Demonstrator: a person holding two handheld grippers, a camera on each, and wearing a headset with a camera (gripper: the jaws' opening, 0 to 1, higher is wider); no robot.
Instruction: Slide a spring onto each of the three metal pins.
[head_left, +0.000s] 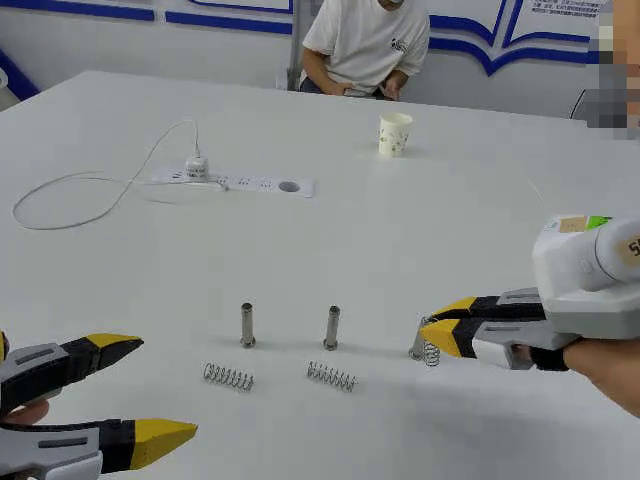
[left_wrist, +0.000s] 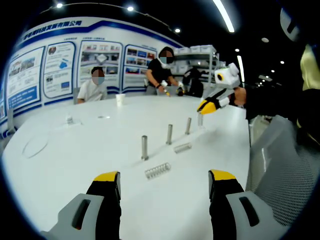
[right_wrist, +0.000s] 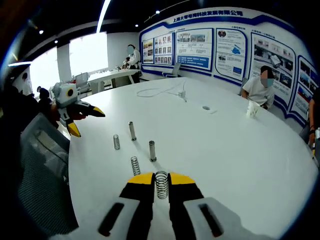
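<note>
- White table (head_left: 420, 230) in the head view, with a row of upright metal pins across the lower middle of the frame.
- Left pin (head_left: 247, 325) and middle pin (head_left: 332, 328) both bare.
- Left spring (head_left: 228, 376) lying flat just below the left pin; middle spring (head_left: 331, 376) lying flat just below the middle pin.
- Right gripper (head_left: 432, 335) reaching in from the right edge, yellow-tipped jaws clenched on the third spring (right_wrist: 161, 185), held upright at bottom centre of the right gripper view.
- Third pin (head_left: 416, 348) right beside the jaw tips and partly hidden by them; impossible to tell whether the held spring sits over it.
- Left gripper (head_left: 165, 390) in the lower left corner, jaws spread wide and grasping nothing, well apart from the pins.
- Toward the top of the frame: power strip (head_left: 240, 183) with a looping white cable (head_left: 60, 195) at upper left, paper cup (head_left: 394, 134) at upper right, seated person (head_left: 365, 45) at the table's far edge.
</note>
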